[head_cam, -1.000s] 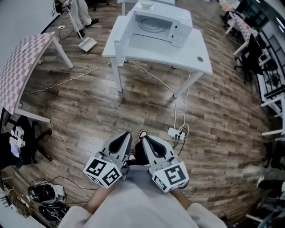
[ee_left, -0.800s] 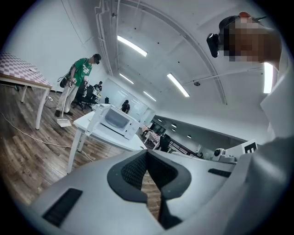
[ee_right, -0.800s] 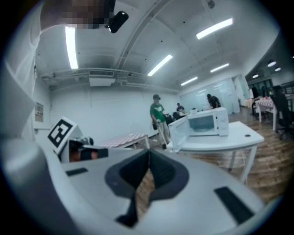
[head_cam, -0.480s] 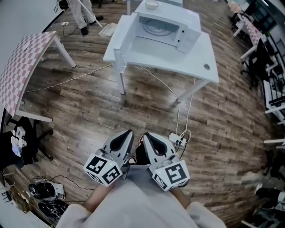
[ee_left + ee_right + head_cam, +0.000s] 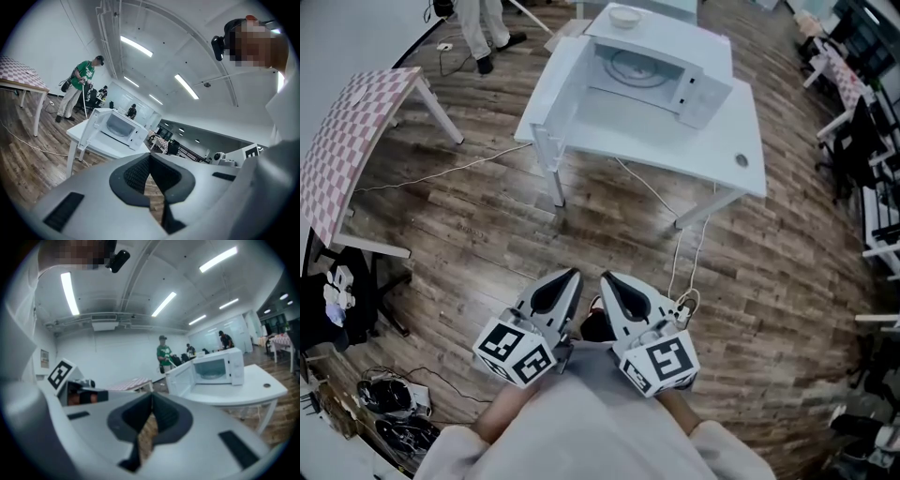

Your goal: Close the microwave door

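Head view is showing you holding the left gripper (image 5: 569, 279) and the right gripper (image 5: 607, 281) side by side, low in front of your body, over the wooden floor (image 5: 469, 234). Both pairs of fingers are pressing tip to tip and gripping nothing. The microwave (image 5: 661, 66) is sitting well ahead of you on the white worktop (image 5: 712, 141), with its door (image 5: 565, 80) hanging wide open on its left side. A person (image 5: 483, 28) is standing beyond the worktop's far left corner.
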`<state>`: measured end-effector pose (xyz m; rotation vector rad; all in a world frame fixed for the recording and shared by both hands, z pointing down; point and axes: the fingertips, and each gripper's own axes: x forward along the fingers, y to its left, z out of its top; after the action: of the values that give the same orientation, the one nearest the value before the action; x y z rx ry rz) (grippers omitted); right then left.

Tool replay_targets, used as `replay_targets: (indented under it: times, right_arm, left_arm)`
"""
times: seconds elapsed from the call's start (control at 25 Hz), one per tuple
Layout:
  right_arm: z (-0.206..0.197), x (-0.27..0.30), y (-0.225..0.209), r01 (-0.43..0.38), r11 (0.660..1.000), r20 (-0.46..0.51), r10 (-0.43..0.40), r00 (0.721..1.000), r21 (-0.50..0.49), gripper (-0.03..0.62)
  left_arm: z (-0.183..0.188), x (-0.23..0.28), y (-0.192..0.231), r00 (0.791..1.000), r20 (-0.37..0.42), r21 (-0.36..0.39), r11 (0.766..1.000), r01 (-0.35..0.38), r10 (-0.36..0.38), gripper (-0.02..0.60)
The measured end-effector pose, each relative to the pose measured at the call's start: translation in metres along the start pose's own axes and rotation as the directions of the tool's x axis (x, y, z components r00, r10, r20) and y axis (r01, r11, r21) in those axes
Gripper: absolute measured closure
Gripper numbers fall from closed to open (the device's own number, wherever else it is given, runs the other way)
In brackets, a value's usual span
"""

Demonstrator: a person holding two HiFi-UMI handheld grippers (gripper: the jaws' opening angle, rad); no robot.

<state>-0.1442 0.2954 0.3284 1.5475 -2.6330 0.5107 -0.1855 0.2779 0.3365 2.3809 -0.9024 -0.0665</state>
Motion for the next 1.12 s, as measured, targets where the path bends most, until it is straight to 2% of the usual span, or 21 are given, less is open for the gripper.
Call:
replay_targets:
  times: [0.2,0.52,0.84,1.12]
  right_arm:
    - [0.008,0.01,-0.025,-0.031,1.0,0.007,0.031,1.0,-0.001,0.571]
    - [0.018,0.016,-0.038,-0.067,0.998,0.016,0.067,0.998,0.005,0.571]
    - [0.021,0.033,-0.048,-0.087,0.996,-0.007,0.087,0.996,0.009,0.571]
    - [0.032,0.064,-0.071,-0.095,0.995,-0.039,0.095,0.995,0.003,0.571]
  left_arm:
    - [0.008,0.029,-0.002,1.0,0.017,0.006,1.0,0.003,-0.003,0.568]
    - [0.016,0.051,-0.001,1.0,0.027,0.003,1.0,-0.011,0.011,0.568]
    - [0.024,0.07,0.015,0.998,0.047,-0.033,0.999,-0.038,0.039,0.568]
    - [0.042,0.103,0.033,0.998,0.052,-0.049,0.999,-0.017,0.019,0.569]
